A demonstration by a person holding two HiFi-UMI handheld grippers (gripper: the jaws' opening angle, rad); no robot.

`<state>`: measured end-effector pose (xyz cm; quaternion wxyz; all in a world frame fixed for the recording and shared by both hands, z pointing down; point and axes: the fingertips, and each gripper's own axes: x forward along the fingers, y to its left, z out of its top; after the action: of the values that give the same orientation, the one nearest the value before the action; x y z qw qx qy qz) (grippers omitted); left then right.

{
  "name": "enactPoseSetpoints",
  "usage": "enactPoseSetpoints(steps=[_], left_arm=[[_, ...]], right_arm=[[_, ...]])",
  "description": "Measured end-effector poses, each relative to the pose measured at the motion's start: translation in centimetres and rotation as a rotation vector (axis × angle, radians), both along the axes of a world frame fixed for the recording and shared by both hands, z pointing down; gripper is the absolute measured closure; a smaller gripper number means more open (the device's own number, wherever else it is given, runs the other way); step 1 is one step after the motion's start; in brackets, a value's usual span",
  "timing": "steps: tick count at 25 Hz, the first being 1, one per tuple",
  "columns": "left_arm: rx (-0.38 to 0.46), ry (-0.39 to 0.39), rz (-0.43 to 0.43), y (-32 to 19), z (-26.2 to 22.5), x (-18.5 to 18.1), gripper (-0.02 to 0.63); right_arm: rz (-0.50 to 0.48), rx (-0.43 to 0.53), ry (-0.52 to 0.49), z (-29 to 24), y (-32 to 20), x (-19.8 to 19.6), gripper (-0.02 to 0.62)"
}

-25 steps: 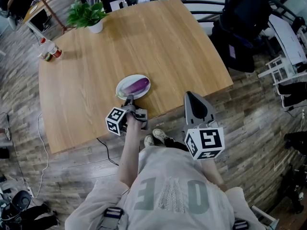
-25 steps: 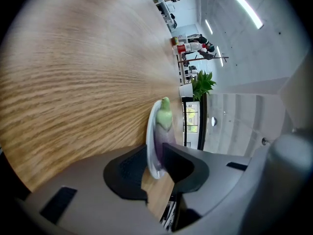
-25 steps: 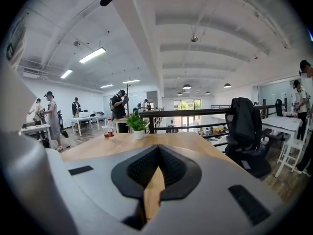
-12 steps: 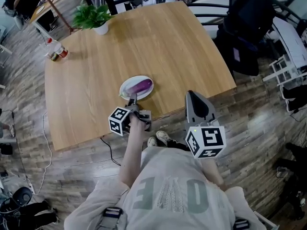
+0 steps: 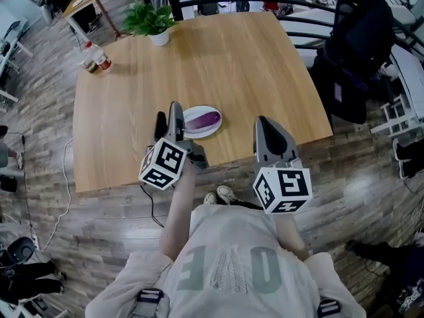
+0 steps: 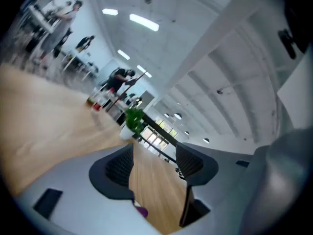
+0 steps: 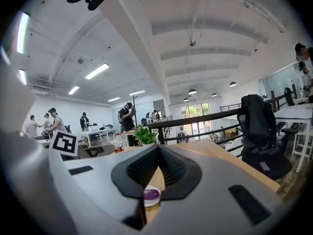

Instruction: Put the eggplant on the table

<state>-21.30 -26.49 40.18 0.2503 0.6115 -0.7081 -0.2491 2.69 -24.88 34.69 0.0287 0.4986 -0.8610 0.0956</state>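
— Whereabouts of the eggplant point(image 5: 206, 118)?
— Lying on a white plate point(image 5: 194, 132) near the front edge of the table point(image 5: 232, 58); just beyond and right of the left gripper point(image 5: 167, 118) fingertips, apart from them; beyond and left of the right gripper point(image 5: 263, 122) tips

— State of the left fingers point(image 5: 176, 113)?
— Spread wide, released, gripping nothing; only bare tabletop between the pads, plus a sliver of purple low down by the left pad in the left gripper view

— And the right ones?
— Clenched tip to tip on nothing; visible through the small gap under the joined tips, the eggplant on its plate straight ahead

— Anything readable?
— Black-and-white square patterns on the left marker cube point(image 5: 163, 164) and on the right one, no words; big pale letters across the grey shirt point(image 5: 232, 267), upside down in the head view, not safely readable; red label on the bottle point(image 5: 99, 59), too small to read

— Farther out from the fingers?
— Potted plant point(image 5: 151, 20) at the far edge, well beyond the left fingertips; bottle at the far left corner; dark chair point(image 5: 358, 45) off right of the right tips, past the table's edge
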Motion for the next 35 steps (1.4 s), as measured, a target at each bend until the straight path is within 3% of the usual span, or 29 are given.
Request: enactPoseSetpoints(steps=[3,5,7,13,14,15,17,22,26,35], left_arm=[[0.152,-0.283,-0.025,1.3,-7.3,0.2,0.351],[0.258,-0.409,-0.050,2.7,-11.4,0.7,0.351],[0.327,-0.493,-0.051,3.8,-14.5,1.5,0.351],[0.419,-0.697,0.003,6.0,-18.8,4.5,0.362],[0.425,-0.724,0.002,6.3,-19.1,4.9,0.423],[0.423,-0.753,-0.010,6.6,-19.4,5.2,0.526],[0.409,-0.809,-0.030,6.9,-19.6,5.8,0.597],[0.384,-0.887,-0.016,7.2,-19.3,7.1,0.597],[0.376,-0.882,-0.011,7.5,-19.1,6.9,0.597],[0.356,-0.896,-0.041,8.3,-19.2,6.0,0.597]], right_arm=[[-0.041,0.038,-0.020,-1.4,-0.2,-1.4,0.577],[-0.064,0.059,-0.032,-2.3,-0.1,-2.1,0.577],[-0.087,0.079,-0.044,-3.1,0.1,-2.8,0.577],[-0.139,0.123,-0.063,-4.5,0.5,-4.3,0.577],[-0.142,0.127,-0.065,-4.7,0.6,-4.3,0.577],[-0.144,0.130,-0.068,-4.8,0.7,-4.4,0.577],[-0.145,0.138,-0.078,-5.0,0.8,-4.5,0.577],[-0.172,0.161,-0.092,-5.2,1.7,-5.0,0.577],[-0.198,0.187,-0.051,-5.2,2.4,-5.9,0.577],[-0.251,0.176,-0.081,-5.2,2.6,-7.0,0.577]])
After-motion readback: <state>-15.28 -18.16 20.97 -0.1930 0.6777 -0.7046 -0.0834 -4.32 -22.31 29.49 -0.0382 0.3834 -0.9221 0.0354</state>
